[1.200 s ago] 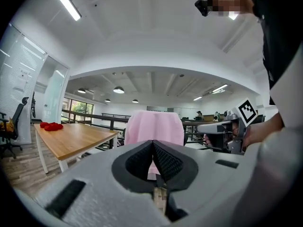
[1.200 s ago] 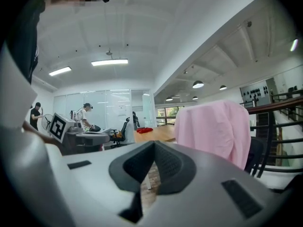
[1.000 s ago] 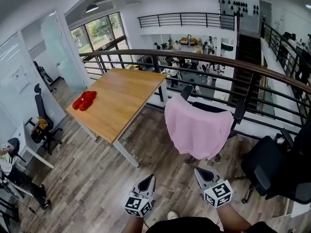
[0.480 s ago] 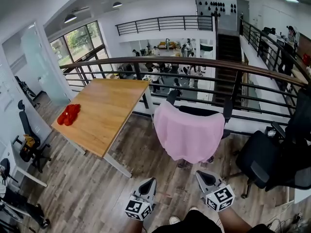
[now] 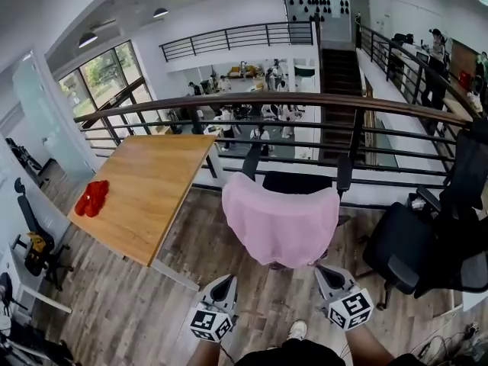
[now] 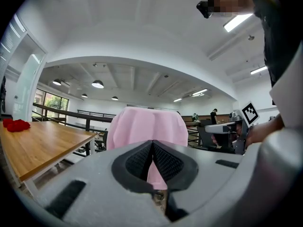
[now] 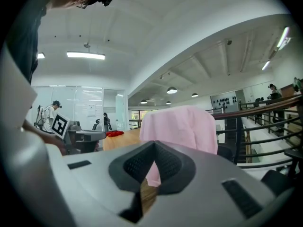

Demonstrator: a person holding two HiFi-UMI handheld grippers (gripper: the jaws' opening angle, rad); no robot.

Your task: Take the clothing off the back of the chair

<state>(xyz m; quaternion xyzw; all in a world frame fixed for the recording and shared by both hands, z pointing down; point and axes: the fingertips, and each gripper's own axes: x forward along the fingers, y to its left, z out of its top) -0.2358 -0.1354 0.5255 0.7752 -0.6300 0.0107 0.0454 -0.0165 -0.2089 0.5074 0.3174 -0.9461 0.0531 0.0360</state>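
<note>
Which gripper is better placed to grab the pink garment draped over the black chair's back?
Right, narrowly. In the head view the right gripper points at the lower right corner of the pink garment, nearly at its hem; the left gripper sits farther below its left edge. Both are shut and touch nothing.

A red cloth lies on a wooden table beside a dark railing, with a black office chair at the right on the plank floor.
</note>
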